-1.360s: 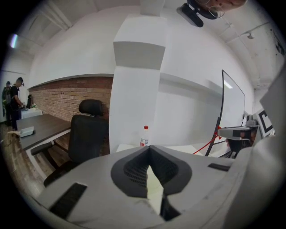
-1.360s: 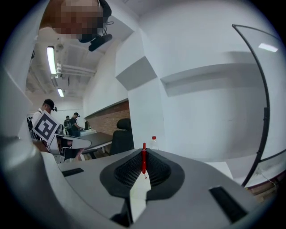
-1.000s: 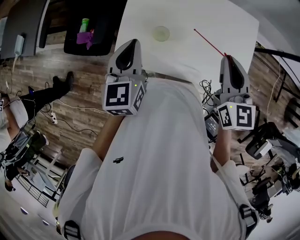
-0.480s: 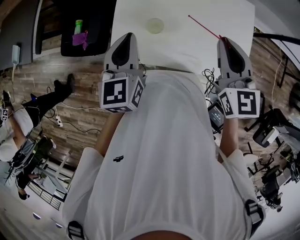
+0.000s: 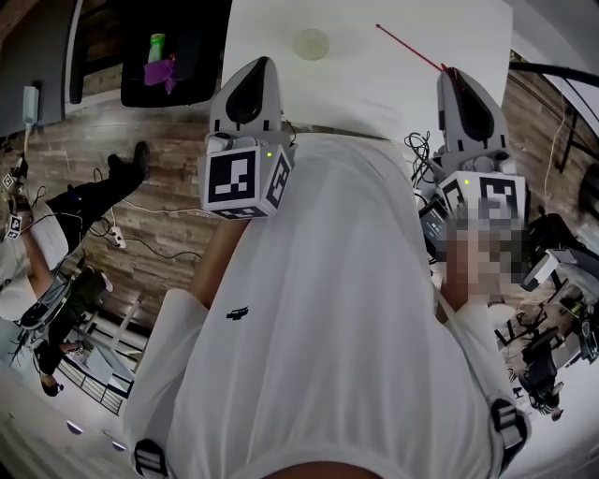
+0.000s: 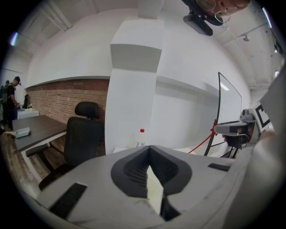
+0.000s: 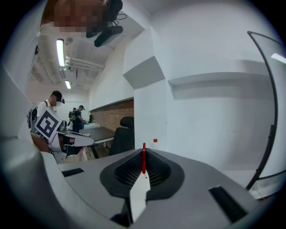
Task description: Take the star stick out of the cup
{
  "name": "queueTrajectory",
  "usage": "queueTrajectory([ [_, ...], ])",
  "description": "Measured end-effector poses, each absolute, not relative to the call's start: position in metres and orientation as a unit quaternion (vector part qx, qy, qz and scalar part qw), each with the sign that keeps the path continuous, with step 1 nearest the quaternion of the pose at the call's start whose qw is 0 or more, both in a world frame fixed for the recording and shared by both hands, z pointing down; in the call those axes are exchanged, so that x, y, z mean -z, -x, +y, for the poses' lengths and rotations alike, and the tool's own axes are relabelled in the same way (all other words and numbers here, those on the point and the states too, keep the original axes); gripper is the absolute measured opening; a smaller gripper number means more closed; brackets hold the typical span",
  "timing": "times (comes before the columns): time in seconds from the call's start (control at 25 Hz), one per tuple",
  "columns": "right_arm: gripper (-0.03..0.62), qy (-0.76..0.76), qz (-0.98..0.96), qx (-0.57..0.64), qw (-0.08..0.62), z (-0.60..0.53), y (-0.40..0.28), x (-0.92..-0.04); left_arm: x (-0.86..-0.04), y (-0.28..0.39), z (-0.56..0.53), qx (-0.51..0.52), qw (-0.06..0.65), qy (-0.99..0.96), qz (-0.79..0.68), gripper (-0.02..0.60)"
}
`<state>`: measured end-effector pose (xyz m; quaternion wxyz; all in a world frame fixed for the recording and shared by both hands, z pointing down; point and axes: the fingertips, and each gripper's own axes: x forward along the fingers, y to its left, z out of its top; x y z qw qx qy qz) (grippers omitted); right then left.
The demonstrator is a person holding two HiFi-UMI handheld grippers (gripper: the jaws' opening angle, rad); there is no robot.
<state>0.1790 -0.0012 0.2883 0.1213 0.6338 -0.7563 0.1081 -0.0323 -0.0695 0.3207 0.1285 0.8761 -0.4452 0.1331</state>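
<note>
Red and very thin, the stick (image 5: 412, 49) is already out of the cup (image 5: 312, 44). It hangs in the air well to the right of the cup, above the white table (image 5: 271, 28). Its near end is pinched in the very tips of the right gripper (image 5: 452, 73), and its free end slants away toward the far side. Those jaws are closed almost fully, with only the stick's width between their pads. The left gripper (image 5: 257, 65) sits to the near left of the cup, its jaws shut tip to tip with nothing in them. The main risk, as I judge it, is the hold itself. So slim a shaft, gripped at one end by the tips alone, could pivot or slide if the wrist rolls or the squeeze eases, and then drop. The right gripper is at the table's near edge, well right of the cup, so a drop there could send the stick to the floor rather than onto the table. A sideways sweep toward the cup could let the long free end knock that light cup over. The star itself I cannot make out.
</note>
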Motion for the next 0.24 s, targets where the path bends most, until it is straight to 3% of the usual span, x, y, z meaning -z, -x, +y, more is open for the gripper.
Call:
queueTrajectory([
  [0.24,0.018,-0.630,-0.760,-0.107,0.118,-0.0059,-0.1774,-0.2888,-0.3196,0.0275,-0.0719,-0.133,0.124,-0.879,-0.442,-0.006],
])
